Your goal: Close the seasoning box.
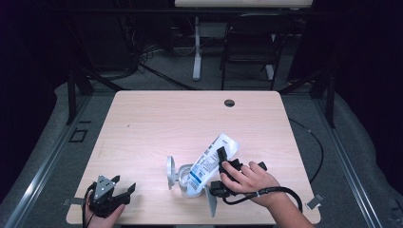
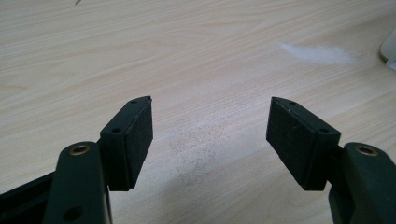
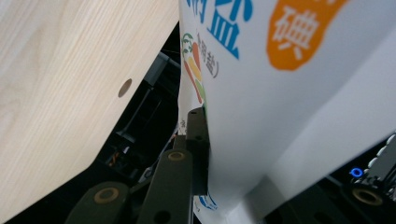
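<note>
A white printed bag (image 1: 211, 159) is tilted steeply, its lower end at the mouth of a small white tub (image 1: 181, 179) whose hinged lid (image 1: 170, 172) stands open. My right gripper (image 1: 223, 164) is shut on the bag's side, near the table's front right. In the right gripper view the bag (image 3: 280, 93) shows blue and orange print, and one black finger (image 3: 198, 140) presses its edge, with the right gripper (image 3: 280, 168) closed around it. My left gripper (image 1: 121, 189) rests at the front left corner, open (image 2: 210, 135), with bare wood between its pads.
The light wooden table (image 1: 157, 123) has a cable hole (image 1: 229, 102) near its far edge. A dusting of white powder (image 2: 317, 53) lies on the wood ahead of the left gripper. A dark chair (image 1: 247, 42) and a table leg (image 1: 196, 47) stand beyond the table.
</note>
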A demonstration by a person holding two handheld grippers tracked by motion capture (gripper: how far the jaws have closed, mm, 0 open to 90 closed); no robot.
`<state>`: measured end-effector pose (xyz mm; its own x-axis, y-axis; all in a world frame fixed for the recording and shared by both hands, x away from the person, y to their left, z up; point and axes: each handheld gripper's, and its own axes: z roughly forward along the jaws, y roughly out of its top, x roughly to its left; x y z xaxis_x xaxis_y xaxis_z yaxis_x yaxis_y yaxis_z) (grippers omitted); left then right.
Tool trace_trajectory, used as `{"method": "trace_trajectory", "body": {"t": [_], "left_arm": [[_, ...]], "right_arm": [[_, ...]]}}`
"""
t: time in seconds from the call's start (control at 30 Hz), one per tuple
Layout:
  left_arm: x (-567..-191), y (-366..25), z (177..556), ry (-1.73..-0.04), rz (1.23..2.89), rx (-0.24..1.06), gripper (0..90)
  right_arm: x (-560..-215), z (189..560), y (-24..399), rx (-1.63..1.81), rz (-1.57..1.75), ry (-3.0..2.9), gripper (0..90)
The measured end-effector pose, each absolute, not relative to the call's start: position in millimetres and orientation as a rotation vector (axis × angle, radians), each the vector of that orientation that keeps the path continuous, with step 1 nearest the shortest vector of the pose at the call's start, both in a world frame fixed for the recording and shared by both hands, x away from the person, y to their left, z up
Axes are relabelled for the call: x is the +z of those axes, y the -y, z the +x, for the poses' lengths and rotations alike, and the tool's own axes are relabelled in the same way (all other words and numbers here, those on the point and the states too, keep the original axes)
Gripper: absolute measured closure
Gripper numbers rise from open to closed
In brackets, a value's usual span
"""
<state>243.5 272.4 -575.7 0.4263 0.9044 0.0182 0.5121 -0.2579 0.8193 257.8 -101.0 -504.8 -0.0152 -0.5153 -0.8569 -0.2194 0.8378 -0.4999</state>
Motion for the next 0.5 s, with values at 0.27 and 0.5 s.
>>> {"method": "trace_trajectory", "body": {"t": [0.27,0.5], "left_arm": [[-575.7,-272.6,243.7,-1.198,1.916,0.646,32.1],[-576.0,-272.2,243.7,-1.200,1.917,0.645,32.1]], "right_arm": [[-509.3,257.3,102.3,-0.215,-0.535,-1.655,80.0],[-512.0,256.1,104.6,-0.179,-0.476,-1.696,80.0]]}}
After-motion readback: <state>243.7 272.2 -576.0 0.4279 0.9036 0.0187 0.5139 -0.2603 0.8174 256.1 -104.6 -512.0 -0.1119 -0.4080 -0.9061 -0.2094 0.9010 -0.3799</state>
